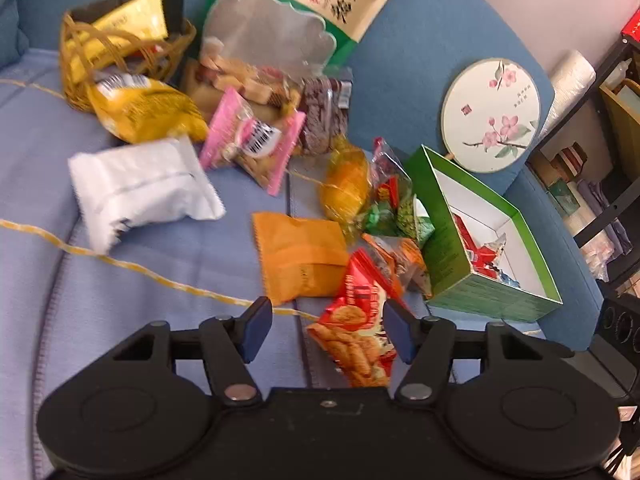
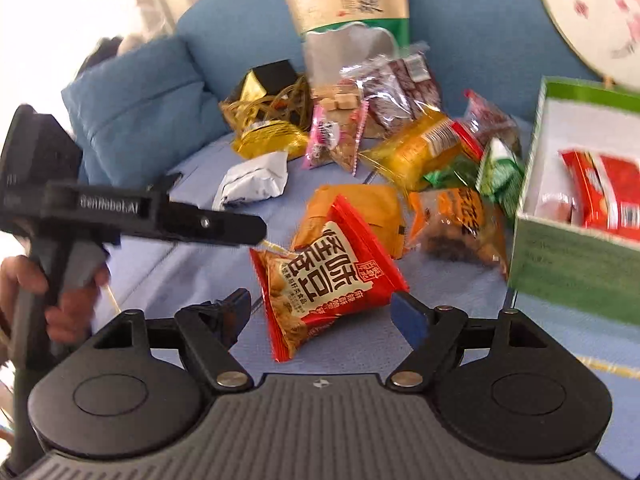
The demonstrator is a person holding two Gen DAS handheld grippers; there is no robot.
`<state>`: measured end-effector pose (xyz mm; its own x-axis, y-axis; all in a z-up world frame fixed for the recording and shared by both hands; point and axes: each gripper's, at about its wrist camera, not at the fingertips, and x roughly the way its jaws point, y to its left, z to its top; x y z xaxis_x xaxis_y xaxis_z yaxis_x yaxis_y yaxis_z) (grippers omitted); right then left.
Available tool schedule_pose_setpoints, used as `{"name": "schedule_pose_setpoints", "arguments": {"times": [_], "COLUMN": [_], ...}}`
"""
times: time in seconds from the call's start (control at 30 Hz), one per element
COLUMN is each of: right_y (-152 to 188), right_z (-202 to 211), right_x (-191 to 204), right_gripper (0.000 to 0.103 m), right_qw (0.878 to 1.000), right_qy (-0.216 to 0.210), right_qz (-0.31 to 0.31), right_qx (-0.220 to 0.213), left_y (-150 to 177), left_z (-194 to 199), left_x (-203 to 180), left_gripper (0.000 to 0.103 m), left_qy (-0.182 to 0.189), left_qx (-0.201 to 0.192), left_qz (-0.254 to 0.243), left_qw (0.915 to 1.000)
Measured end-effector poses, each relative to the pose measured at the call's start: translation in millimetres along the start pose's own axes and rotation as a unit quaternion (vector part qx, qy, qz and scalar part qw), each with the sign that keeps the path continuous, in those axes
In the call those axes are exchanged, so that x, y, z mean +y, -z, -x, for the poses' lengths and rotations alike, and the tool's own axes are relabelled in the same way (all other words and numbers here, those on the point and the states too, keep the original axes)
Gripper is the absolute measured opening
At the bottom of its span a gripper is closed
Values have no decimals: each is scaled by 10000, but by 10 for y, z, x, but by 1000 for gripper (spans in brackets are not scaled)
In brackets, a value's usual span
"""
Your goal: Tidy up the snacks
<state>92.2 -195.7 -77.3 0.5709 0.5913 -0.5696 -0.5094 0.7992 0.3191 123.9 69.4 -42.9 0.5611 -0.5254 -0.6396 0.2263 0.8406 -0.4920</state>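
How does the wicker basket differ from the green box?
The wicker basket is woven, brown and rounded; the green box is flat-sided cardboard, green outside and white inside. The basket holds a yellow packet; the box holds red packets. The basket sits at the far left of the snack pile, the box at its right. Both are open-topped.

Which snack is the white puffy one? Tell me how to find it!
Start at the wicker basket at the back of the blue sofa seat. Just in front of it lies a yellow bag, and in front of that sits the white packet. It is the only plain white, pillow-shaped pack; every snack around it is brightly coloured.
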Motion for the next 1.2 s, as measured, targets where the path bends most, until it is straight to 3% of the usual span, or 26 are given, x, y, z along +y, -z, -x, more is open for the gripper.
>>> {"name": "schedule_pose_setpoints", "arguments": {"times": [0.07, 0.17, 0.23, 0.3, 0.43, 0.6, 0.67, 0.73, 0.77, 0.8, 0.9, 1.07, 1.2], "right_y": [13, 16, 16, 22, 62, 140, 165, 162, 170, 185, 251, 280, 310], "right_z": [-9, 31, 55, 46, -90, -337, -393, -416, -393, -356, -183, -16, 131], "right_x": [6, -6, -18, 5, 29, 38, 105, 194, 218, 222, 139, -14, -46], "right_gripper": [103, 103, 103, 103, 103, 103, 103, 103, 86, 79, 77, 74, 73], "right_qw": [9999, 9993, 9992, 9992, 9967, 9816, 9834, 9925, 9952, 9962, 9971, 9959, 9939], "right_qy": [96, 293, 345, 371, 348, 506, 620, 690, 633, 607, 663, 738, 957], "right_qz": [17, 226, 203, 70, -649, -1721, -1517, -829, -602, -517, -275, -459, -411], "right_qx": [39, 29, -38, -140, -355, -652, -783, -570, -452, -344, -246, -267, -376], "left_y": [24, 63, 16, -93, -267, -264, -263, -264, -265, -265, -279, -290, -306], "left_z": [-90, -144, -43, 55, 151, 93, 43, 26, 20, 12, -20, -173, -329], "left_x": [-53, -168, -194, -144, -38, -55, -69, -119, -159, -195, -287, -374, -520], "left_gripper": [97, 88, 91, 100, 102, 102, 102, 102, 102, 102, 103, 103, 103], "left_qy": [85, 169, 13, -31, -77, -86, -47, -28, -29, -28, 11, 43, -64], "left_qx": [182, 427, 108, -136, -301, -331, -238, -211, -204, -195, -202, -39, -45], "left_qz": [-83, -465, -653, -508, -170, -53, 12, -70, -159, -246, -452, -540, -922], "left_qw": [9998, 9979, 9978, 9986, 9994, 9994, 9997, 9997, 9997, 9995, 9988, 9985, 9957]}}
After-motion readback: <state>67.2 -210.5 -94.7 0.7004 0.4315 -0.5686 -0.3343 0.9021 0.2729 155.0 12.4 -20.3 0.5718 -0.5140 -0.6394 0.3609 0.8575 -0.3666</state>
